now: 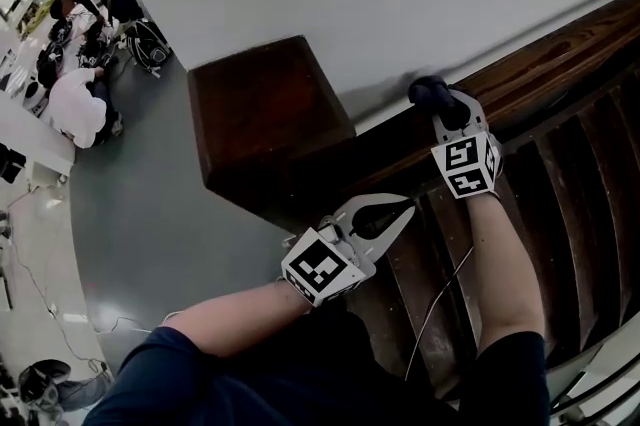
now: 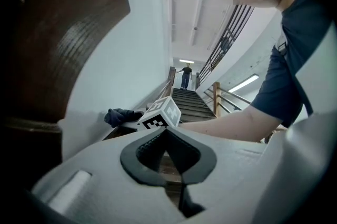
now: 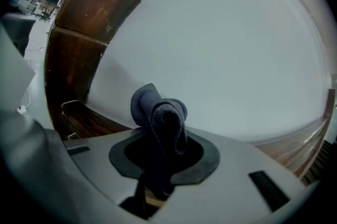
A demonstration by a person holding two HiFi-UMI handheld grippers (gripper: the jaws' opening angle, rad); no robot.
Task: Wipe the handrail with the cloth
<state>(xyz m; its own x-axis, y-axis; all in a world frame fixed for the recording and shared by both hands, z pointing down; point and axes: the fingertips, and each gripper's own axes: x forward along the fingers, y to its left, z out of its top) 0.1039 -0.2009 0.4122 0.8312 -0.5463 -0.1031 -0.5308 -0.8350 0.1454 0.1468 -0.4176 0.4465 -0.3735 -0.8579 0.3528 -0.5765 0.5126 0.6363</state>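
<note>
A dark wooden handrail (image 1: 540, 59) climbs from the square newel post (image 1: 265, 109) toward the upper right, along a white wall. My right gripper (image 1: 438, 102) is shut on a dark blue-grey cloth (image 1: 428, 91), which rests on the rail just right of the post. In the right gripper view the cloth (image 3: 160, 112) sticks up bunched between the jaws of the right gripper (image 3: 159, 136), with the rail (image 3: 92, 122) beneath. My left gripper (image 1: 407, 207) hangs lower, over the stair treads, shut on nothing. The left gripper view shows the left gripper (image 2: 166, 131), the cloth (image 2: 120, 115) and the right gripper's marker cube (image 2: 162, 114).
Wooden stair treads (image 1: 590, 184) lie to the right of the rail. On the grey floor (image 1: 140, 214) far below at the upper left are two people (image 1: 80, 104) and some gear. A person (image 2: 185, 75) stands far up the stairs. A thin cable (image 1: 435, 304) hangs by the arms.
</note>
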